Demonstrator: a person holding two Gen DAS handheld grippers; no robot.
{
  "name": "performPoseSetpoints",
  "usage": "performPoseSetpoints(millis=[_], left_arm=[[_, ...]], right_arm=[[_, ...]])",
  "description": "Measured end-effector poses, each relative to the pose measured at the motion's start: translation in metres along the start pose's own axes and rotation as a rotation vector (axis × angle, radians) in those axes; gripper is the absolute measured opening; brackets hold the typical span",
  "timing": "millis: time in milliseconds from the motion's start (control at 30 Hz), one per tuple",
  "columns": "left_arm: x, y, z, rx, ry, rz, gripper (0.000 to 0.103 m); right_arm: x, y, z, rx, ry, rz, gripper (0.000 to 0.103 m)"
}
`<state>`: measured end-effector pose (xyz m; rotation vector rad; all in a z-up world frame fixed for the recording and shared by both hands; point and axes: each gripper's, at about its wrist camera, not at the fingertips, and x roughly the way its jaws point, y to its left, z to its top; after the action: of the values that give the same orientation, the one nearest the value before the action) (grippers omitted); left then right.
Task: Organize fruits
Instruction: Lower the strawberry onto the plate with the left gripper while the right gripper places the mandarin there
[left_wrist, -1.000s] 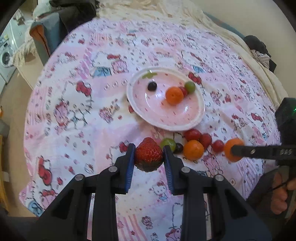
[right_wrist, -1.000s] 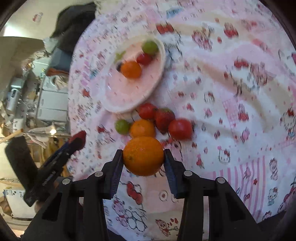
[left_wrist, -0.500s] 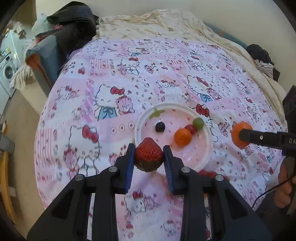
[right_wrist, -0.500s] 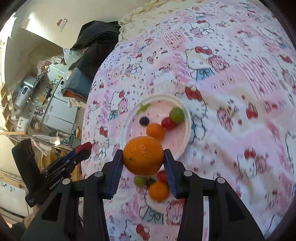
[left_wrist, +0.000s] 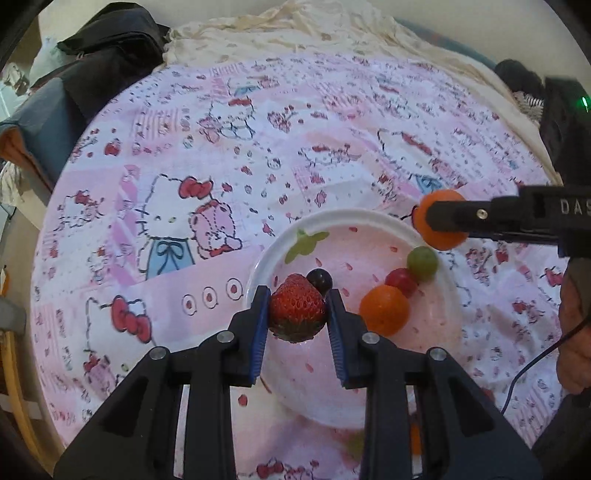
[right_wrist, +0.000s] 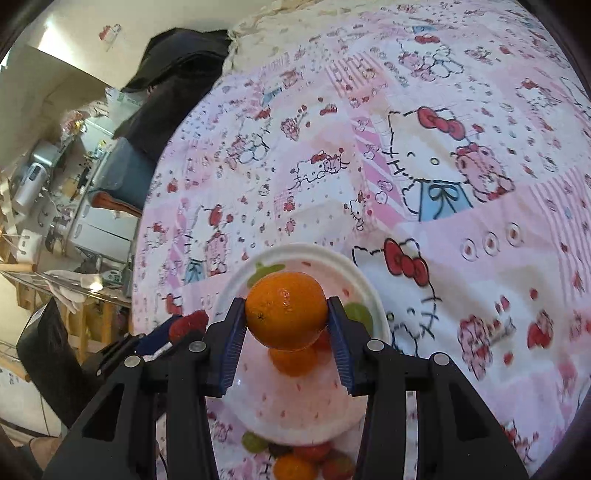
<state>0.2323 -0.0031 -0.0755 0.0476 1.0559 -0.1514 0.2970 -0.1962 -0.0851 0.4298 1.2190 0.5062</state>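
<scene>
My left gripper (left_wrist: 297, 314) is shut on a red strawberry (left_wrist: 295, 308) and holds it over the left part of the white plate (left_wrist: 332, 223). The plate holds a dark grape (left_wrist: 320, 278), a small orange (left_wrist: 384, 308), a red cherry tomato (left_wrist: 402, 280) and a green grape (left_wrist: 423, 258). My right gripper (right_wrist: 286, 317) is shut on a large orange (right_wrist: 286, 310), above the plate (right_wrist: 295, 251). In the left wrist view that orange (left_wrist: 439, 236) hangs over the plate's right rim. The strawberry also shows in the right wrist view (right_wrist: 188, 323).
Several loose fruits lie on the pink Hello Kitty cloth (right_wrist: 424, 129) just in front of the plate, among them an orange (right_wrist: 295, 467) and a green grape (right_wrist: 253, 441). Dark clothes (left_wrist: 107, 44) lie at the bed's far left. The bed edge drops off at left.
Both grippers have moved forward from the loose fruit pile to above the plate, each still holding its fruit. The plate now sits right under the fingertips.
</scene>
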Motion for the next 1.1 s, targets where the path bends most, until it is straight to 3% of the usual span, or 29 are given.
performPoseSetpoints(millis=[233,433,967,1000,1067,1100], left_arm=[[0.022,-0.002,-0.007,0.031,0.03,0.067,0.026],[0.023,-0.007,-0.011,0.079,-0.023,0.152,0.027],[0.04,-0.007,-0.013,0.055,0.024,0.142,0.027],[0.04,-0.007,-0.013,0.05,0.029,0.136,0.028],[0.04,-0.006,-0.012,0.036,0.042,0.094,0.039],[0.039,-0.007,-0.012,0.034,0.042,0.079,0.05]], right_arm=[[0.039,0.003,0.006,-0.046,0.064,-0.044,0.045],[0.057,0.004,-0.001,-0.089,0.101,-0.105,0.046],[0.062,0.004,-0.003,-0.084,0.11,-0.099,0.048],[0.061,0.003,-0.003,-0.078,0.107,-0.093,0.049],[0.059,0.0,-0.002,-0.053,0.102,-0.055,0.06],[0.057,0.0,-0.001,-0.044,0.098,-0.044,0.062]])
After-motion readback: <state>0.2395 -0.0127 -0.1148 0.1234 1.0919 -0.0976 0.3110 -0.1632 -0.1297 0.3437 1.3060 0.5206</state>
